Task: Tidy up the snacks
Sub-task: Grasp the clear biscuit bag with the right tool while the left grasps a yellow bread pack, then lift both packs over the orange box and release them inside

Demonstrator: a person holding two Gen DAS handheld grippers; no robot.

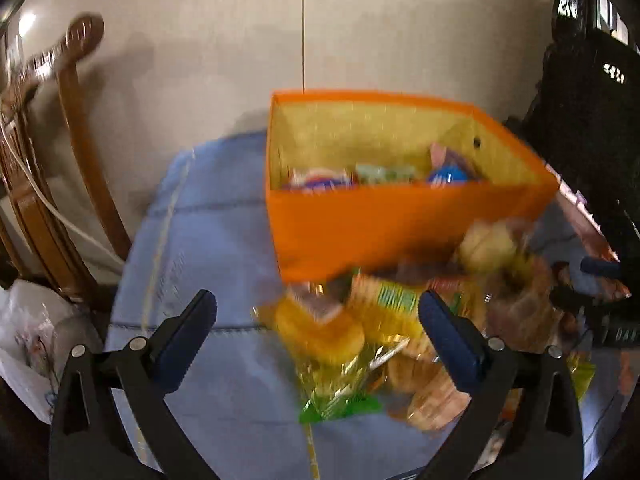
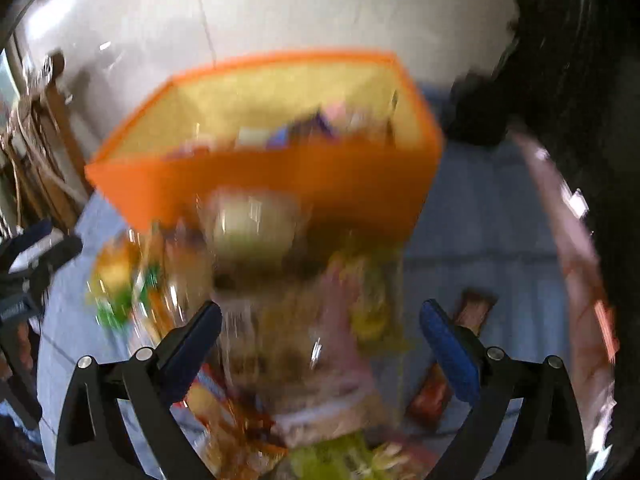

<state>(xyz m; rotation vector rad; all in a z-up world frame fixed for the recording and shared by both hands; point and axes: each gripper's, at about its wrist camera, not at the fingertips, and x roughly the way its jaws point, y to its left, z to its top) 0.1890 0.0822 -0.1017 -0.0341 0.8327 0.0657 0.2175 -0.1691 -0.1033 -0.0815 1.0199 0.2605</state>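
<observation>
An orange box (image 1: 372,228) with a yellow lining stands on a blue cloth (image 1: 208,240) and holds a few wrapped snacks (image 1: 320,179). In front of it lies a blurred heap of snack packets (image 1: 384,336), yellow, green and brown. My left gripper (image 1: 316,320) is open above the heap's left side, with nothing pressed between its fingers. In the right wrist view the same orange box (image 2: 280,184) sits behind the snack pile (image 2: 304,320). My right gripper (image 2: 320,328) hovers open over that pile. The left gripper's dark body (image 2: 28,280) shows at the left edge.
A wooden chair (image 1: 76,152) stands left of the cloth by a pale wall. A white plastic bag (image 1: 32,340) lies at the lower left. Something black (image 1: 588,120) looms at the right. A brown snack bar (image 2: 474,308) lies alone on the cloth at the right.
</observation>
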